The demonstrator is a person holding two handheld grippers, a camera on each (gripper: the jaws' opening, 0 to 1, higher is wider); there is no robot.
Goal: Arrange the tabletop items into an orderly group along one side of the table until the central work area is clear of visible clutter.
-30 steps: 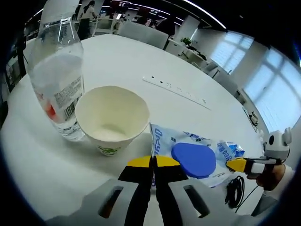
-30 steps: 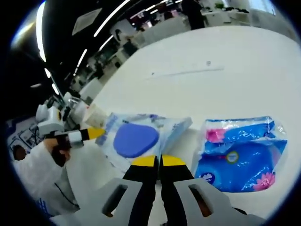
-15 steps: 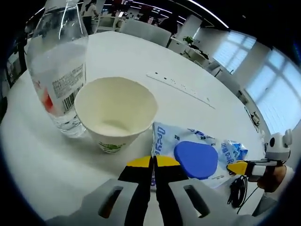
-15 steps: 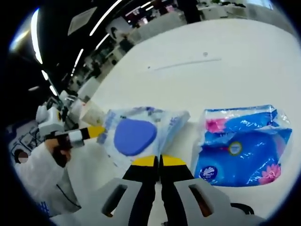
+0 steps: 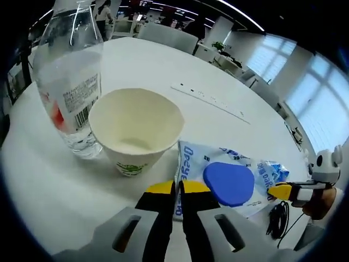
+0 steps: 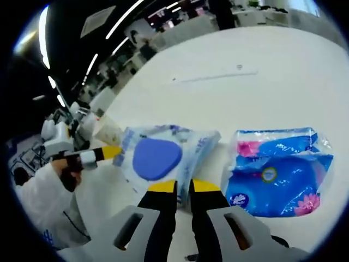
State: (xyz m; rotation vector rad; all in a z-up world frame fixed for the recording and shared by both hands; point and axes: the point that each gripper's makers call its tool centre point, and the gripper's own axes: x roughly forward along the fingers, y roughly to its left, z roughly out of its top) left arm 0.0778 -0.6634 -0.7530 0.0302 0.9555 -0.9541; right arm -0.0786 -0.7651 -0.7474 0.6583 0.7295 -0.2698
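Soft pale-blue wet-wipe pack with round blue lid (image 5: 226, 177), near the table's (image 5: 163, 71) edge; left gripper (image 5: 176, 189) nipping its near edge, jaws closed; right gripper (image 6: 184, 187) clamped on its opposite edge; white paper cup (image 5: 134, 131) touching the pack, clear plastic water bottle (image 5: 70, 87) behind; blue tissue packet (image 6: 278, 174) just beside; far tabletop open.

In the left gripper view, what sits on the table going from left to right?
Clear plastic bottle → white paper cup → wet-wipes pack with the blue lid → the other hand-held gripper at the far right.
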